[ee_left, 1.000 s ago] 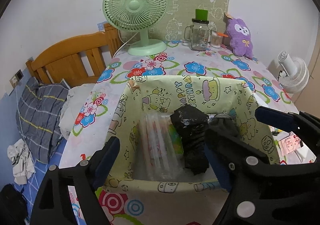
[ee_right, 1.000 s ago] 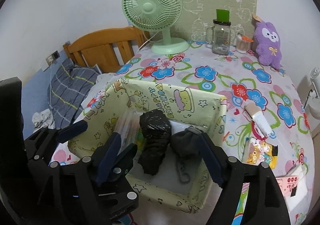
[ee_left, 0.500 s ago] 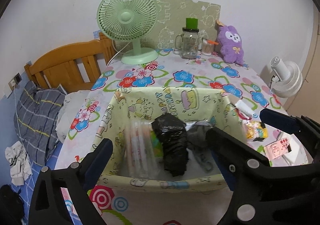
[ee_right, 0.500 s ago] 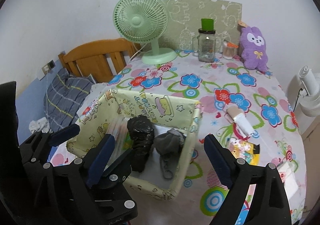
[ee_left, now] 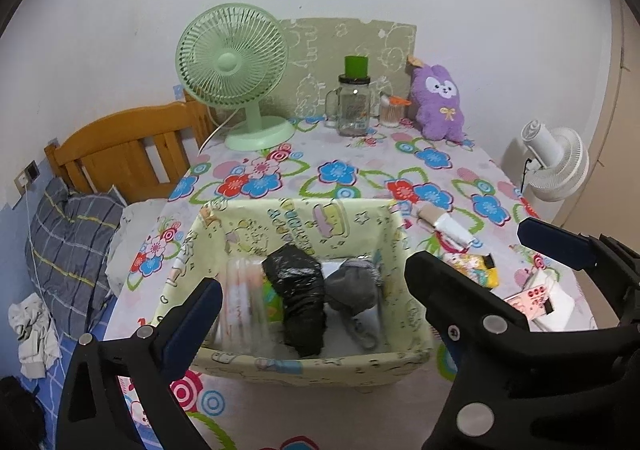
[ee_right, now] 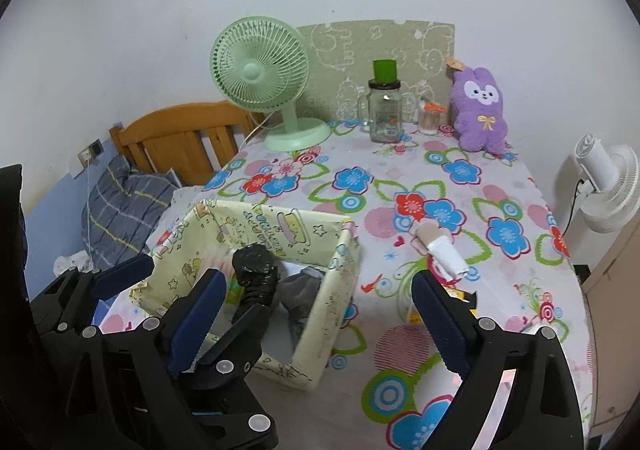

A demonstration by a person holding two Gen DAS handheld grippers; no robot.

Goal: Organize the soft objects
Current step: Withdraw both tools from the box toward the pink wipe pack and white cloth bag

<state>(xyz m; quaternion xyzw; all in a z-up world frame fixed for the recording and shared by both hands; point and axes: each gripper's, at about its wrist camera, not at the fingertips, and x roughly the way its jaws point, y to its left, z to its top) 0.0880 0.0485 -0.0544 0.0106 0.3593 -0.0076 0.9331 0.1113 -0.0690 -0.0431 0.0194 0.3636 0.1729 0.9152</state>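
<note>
light: pretty even indoor light, soft and a bit cool, source not in view
shadows: faint ones only, inside the box (ee_left: 304, 364) and under the fan (ee_left: 232, 62)
glare: small shine on the black bag (ee_left: 298, 278) and the glass jar (ee_right: 385, 116)
blur: clear plastic pack (ee_left: 240, 298) looks a bit smeared, rest is sharp
distortion: heavy fisheye, wall (ee_right: 160, 10) and table (ee_right: 520, 178) edges bow, black vignette in the corners

Two wrist cameras, angled down over the desk (ee_left: 360, 170).
Both face the wall; both show the box (ee_left: 304, 364) nearby.
</note>
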